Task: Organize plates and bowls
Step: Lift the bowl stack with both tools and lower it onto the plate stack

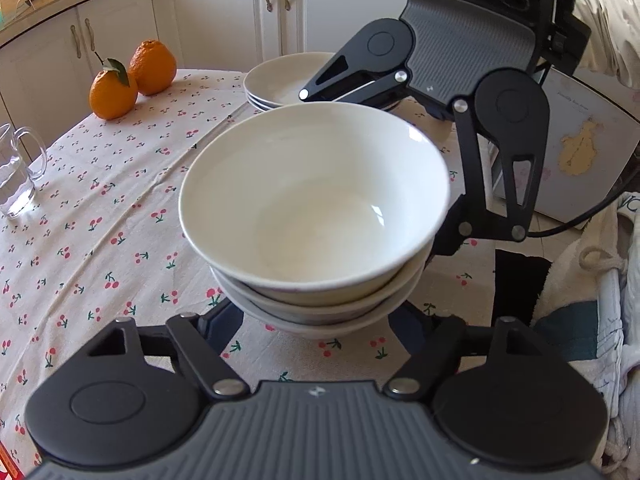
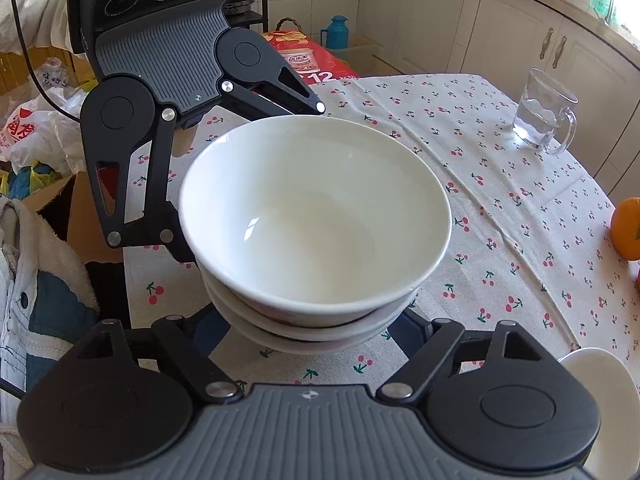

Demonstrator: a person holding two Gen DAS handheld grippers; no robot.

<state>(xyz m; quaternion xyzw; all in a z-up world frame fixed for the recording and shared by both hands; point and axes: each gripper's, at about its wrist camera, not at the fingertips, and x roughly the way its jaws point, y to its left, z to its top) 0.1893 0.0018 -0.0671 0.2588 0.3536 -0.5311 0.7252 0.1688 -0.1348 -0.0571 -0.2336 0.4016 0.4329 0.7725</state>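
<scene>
Three white bowls [image 1: 316, 200] stand nested in a stack [image 2: 316, 216] on the cherry-print tablecloth [image 1: 100, 208]. My left gripper [image 1: 314, 320] comes in from the near side, one finger on each side of the lowest bowl. My right gripper [image 2: 312, 320] straddles the same stack from the opposite side. Both sets of fingertips are hidden under the bowls, so I cannot see whether the pads press. One right finger [image 1: 445, 240] and one left finger [image 2: 178, 246] lie close against the stack's side. White plates [image 1: 280, 80] are stacked behind the bowls.
Two oranges [image 1: 152, 66] sit at the far left of the table. A glass mug of water [image 2: 544, 120] is near the table edge. A plate rim [image 2: 600, 400] lies beside my right gripper. A red box [image 2: 304, 56], a teal flask [image 2: 338, 32] and cabinets surround the table.
</scene>
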